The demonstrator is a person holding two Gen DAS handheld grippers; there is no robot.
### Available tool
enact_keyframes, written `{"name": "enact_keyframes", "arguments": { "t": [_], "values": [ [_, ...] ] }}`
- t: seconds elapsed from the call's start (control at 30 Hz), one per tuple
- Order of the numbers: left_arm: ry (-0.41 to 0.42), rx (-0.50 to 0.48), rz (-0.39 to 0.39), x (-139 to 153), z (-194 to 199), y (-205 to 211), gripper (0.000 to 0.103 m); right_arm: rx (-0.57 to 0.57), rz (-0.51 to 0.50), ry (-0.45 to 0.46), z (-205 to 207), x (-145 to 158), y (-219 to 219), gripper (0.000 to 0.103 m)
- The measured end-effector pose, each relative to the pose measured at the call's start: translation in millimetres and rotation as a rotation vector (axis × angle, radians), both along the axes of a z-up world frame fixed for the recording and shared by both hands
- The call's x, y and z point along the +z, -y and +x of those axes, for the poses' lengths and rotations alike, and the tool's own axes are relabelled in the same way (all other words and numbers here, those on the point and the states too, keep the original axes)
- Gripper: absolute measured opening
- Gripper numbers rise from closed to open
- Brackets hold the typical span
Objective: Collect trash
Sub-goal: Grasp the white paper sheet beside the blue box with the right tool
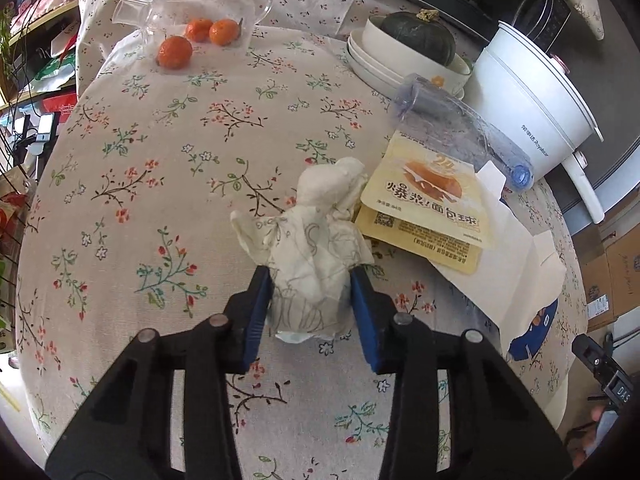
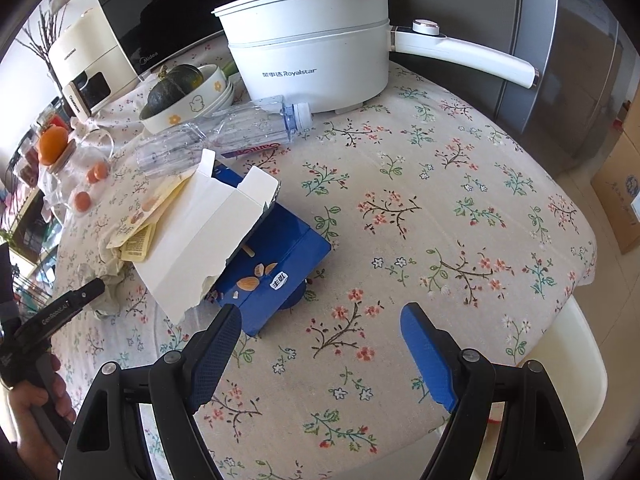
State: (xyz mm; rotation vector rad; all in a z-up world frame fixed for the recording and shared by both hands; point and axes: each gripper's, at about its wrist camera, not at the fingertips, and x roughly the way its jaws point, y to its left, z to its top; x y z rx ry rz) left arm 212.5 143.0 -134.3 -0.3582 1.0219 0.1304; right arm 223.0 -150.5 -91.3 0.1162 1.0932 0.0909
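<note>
Between torn box (image 2: pixel 208 236) and table edge (image 2: pixel 576 280), right gripper (image 2: pixel 320 356)

The left half of the bench (image 1: pixel 140 200) lies bare out to three oranges (image 1: pixel 175 52) and a glass jar (image 1: pixel 200 0) at the far edge. To the right things crowd together: yellow snack packets (image 1: pixel 432 200), a torn white-and-blue box (image 2: pixel 224 232), a fallen plastic bottle (image 2: pixel 224 136), stacked bowls with a squash (image 1: pixel 416 32) and a white electric pot (image 2: pixel 312 64). Right of the box, open cloth runs to the bench's near edge, where a white chair (image 2: pixel 576 356) stands.
</note>
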Motion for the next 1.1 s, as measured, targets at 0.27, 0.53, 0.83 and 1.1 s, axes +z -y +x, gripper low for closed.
{"name": "enact_keyframes", "arguments": {
  "t": [0.27, 0.53, 0.83, 1.1],
  "values": [
    [0.02, -0.004, 0.001, 18.0, -12.7, -3.0, 0.036, 0.019, 0.031, 0.018, 9.6, -2.2, -12.1, 0.083],
    [0.084, -0.025, -0.031, 48.3, -39.6, -14.8, 0.036, 0.076, 0.063, 0.081, 21.9, -2.7, -28.1, 0.083],
    [0.115, -0.033, -0.056, 62.7, -57.1, -23.8, 0.036, 0.077, 0.129, 0.114, 37.1, -15.4, -39.7, 0.078],
    [0.126, -0.06, -0.048, 67.8, -59.2, -13.0, 0.036, 0.099, 0.101, 0.098, 42.8, -30.1, -54.9, 0.019]
  ]
}}
